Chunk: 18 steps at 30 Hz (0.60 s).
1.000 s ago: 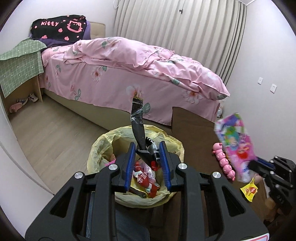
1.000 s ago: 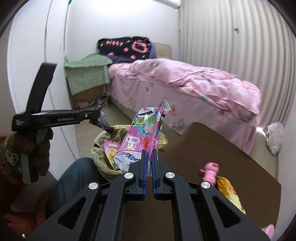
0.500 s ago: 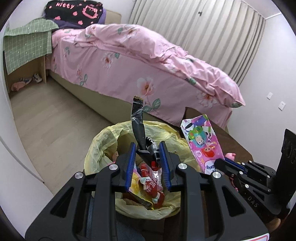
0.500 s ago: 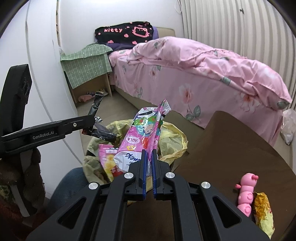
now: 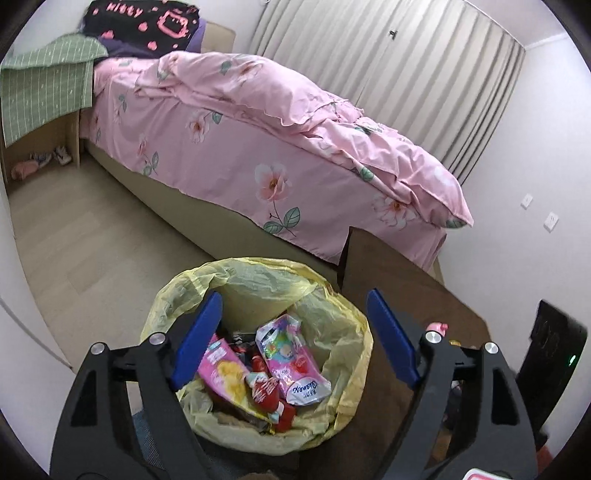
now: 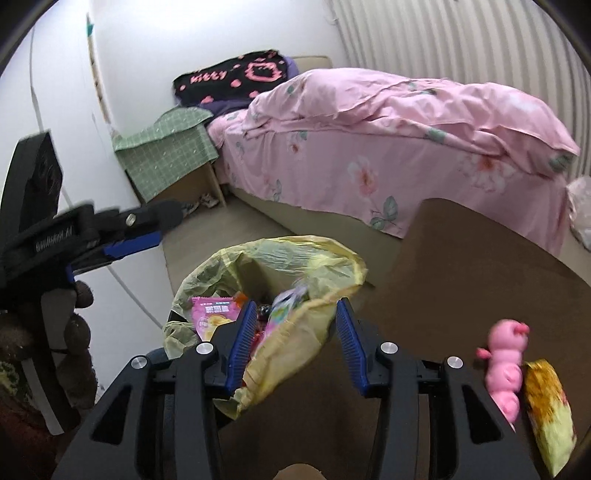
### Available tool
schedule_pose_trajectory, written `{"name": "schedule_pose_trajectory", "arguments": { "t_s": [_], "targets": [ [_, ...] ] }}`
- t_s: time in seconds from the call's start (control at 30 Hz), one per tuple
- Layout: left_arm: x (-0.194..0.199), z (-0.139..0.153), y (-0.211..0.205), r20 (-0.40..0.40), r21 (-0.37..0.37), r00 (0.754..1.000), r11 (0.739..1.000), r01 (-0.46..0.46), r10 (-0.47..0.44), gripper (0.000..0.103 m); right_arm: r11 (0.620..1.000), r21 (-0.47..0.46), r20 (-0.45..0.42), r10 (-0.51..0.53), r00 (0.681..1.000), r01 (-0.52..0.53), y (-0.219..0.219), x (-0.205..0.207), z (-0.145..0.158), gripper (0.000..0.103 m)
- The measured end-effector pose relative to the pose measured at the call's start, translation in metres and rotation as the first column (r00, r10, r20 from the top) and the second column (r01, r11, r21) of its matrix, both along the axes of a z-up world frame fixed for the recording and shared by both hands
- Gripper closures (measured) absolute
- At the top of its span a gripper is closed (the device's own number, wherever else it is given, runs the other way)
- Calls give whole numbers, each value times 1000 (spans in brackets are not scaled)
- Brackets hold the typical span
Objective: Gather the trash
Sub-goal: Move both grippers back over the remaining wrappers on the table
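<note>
1. The round bin lined with a thin yellow plastic bag (image 5: 258, 332) stands on the pale floor just beside the dark brown table (image 5: 399, 280), between the table and the bed.
2. The left gripper (image 5: 295, 332) hangs above the bin with its blue-padded fingers (image 5: 199, 339) spread wide apart and nothing between them.
3. The right gripper (image 6: 293, 339) is at the table-side rim of the bin, its ribbed blue fingers (image 6: 242, 339) also parted and holding nothing; a fold of the yellow liner (image 6: 295, 332) lies between them, and I cannot tell whether it touches either one.
4. Inside the bin lies a glossy pink cartoon-printed snack packet with a white lower end (image 5: 291, 362), on top of the other rubbish.
5. Beside it, towards the left gripper's left finger, is a flat pink packet with a yellow picture (image 5: 225, 369); small red-and-white wrappers (image 5: 266, 391) sit between the two.
6. On the table, away from the bin, a pink segmented piglet-shaped toy (image 6: 506, 365) stands touching a crumpled yellow snack bag (image 6: 546, 406).
7. Beyond the bin is the bed with a pink flowered cover (image 5: 258, 155).
8. A black cushion with pink cat print (image 5: 144, 22) rests at the head of the bed.
9. A green checked cloth (image 5: 44, 88) drapes a wooden bedside stand next to the bed's head.
</note>
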State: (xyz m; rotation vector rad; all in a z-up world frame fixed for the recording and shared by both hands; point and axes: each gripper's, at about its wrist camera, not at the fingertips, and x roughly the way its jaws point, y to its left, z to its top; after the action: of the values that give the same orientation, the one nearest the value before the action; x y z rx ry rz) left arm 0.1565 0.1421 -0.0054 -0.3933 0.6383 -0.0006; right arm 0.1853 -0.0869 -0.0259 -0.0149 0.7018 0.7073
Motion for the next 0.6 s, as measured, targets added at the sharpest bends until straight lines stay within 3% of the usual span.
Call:
{"name": "schedule_pose_trajectory", "arguments": {
  "t_s": [0.17,0.33,0.5,0.6],
  "targets": [
    [-21,0,-21,-2,-9,1000,1000,19,-19,26,998,-23,69,-57,996,59,-51,-32,14,61],
    [-24,-7,-71,-25,31,990,990,141,-140,26,987,-61,124,-140,982,148,-110,-69,19,60],
    [-29,-10,-141,-17,74,949,947,314,-313,26,961,-114,132,-236,963,251,-179,-106,5,60],
    [-32,-11,-183,-19,116,907,900,419,-420,25,945,-135,100,-285,953,297,-213,-124,-7,60]
  ]
}}
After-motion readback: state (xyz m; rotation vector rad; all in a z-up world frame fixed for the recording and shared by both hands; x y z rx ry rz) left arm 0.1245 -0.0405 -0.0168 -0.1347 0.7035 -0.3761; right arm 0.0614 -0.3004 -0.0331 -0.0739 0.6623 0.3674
